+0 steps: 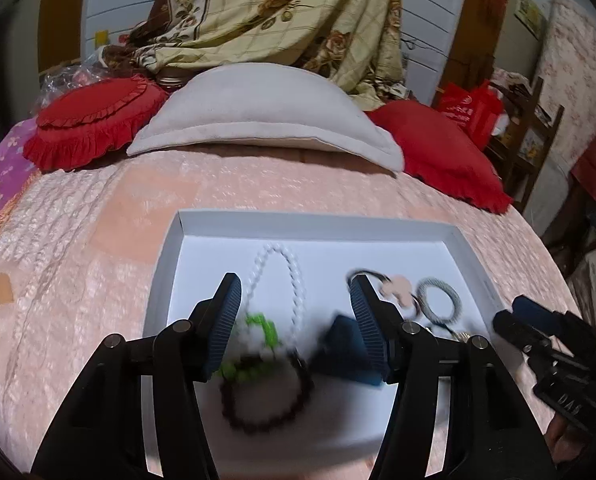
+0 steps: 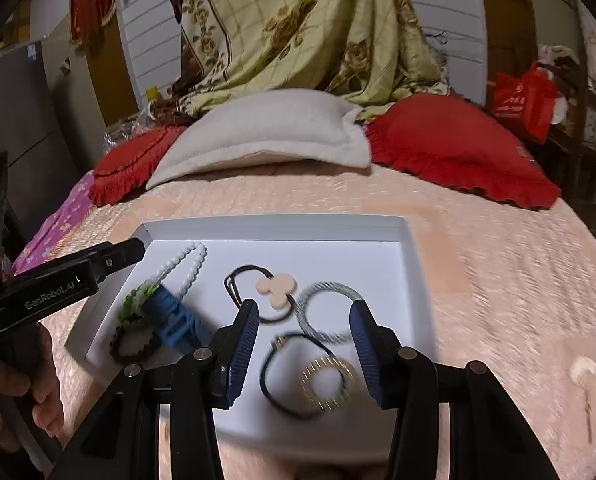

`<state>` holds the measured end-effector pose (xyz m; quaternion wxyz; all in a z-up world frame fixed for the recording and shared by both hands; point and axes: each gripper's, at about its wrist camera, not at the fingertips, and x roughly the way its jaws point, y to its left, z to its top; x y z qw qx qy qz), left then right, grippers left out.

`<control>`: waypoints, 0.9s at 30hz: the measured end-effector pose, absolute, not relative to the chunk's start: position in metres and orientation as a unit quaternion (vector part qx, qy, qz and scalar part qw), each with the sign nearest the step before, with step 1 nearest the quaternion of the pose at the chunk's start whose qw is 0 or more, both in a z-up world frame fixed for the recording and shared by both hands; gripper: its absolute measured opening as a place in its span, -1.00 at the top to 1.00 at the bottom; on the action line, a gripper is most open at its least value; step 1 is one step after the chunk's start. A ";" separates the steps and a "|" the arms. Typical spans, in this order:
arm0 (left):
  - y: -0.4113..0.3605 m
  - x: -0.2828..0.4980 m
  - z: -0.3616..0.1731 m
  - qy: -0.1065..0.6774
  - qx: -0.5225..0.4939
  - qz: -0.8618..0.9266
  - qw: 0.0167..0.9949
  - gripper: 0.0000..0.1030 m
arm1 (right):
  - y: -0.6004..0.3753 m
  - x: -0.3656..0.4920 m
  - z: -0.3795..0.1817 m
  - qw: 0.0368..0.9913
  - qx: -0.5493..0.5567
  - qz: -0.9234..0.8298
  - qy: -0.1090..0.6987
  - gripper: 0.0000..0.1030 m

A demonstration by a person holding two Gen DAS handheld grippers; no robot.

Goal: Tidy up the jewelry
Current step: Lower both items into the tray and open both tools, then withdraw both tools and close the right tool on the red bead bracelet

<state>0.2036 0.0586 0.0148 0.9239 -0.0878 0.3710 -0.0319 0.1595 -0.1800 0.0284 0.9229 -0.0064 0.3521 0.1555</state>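
A white tray (image 1: 178, 256) (image 2: 409, 264) lies on the pink bedspread and holds the jewelry. In the left wrist view it holds a white bead necklace (image 1: 294, 276), a green bead bracelet (image 1: 266, 330), a dark red bead bracelet (image 1: 266, 404), a blue clip (image 1: 343, 350) and a grey ring (image 1: 437, 300). My left gripper (image 1: 296, 300) is open above them, holding nothing. In the right wrist view my right gripper (image 2: 303, 320) is open over a black hair tie with a gold ring (image 2: 325, 386), a grey ring (image 2: 329, 314) and a hair tie with a beige charm (image 2: 278, 290).
Red cushions (image 1: 94, 124) (image 2: 457, 144) and a grey pillow (image 1: 266, 116) lie at the bed's head under a floral blanket (image 1: 282, 12). A small white hairpin (image 2: 583, 372) lies on the bedspread right of the tray. A small tag (image 1: 2, 292) lies at the left.
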 end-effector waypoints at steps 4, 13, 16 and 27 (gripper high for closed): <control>0.045 0.167 0.023 0.363 -0.085 -0.048 0.927 -0.11 | -0.212 0.123 0.031 0.928 0.002 0.141 0.344 0.12; -0.025 0.085 0.002 0.387 -0.055 -0.129 0.911 -0.13 | -0.277 0.064 -0.005 0.908 -0.041 0.093 0.406 0.10; -0.049 0.085 -0.011 0.404 -0.030 -0.140 0.903 -0.13 | -0.286 0.065 -0.026 0.885 -0.060 0.082 0.454 0.10; -0.072 0.105 -0.041 0.439 -0.027 -0.123 0.890 -0.13 | -0.268 0.083 -0.016 0.901 -0.052 0.143 0.405 0.10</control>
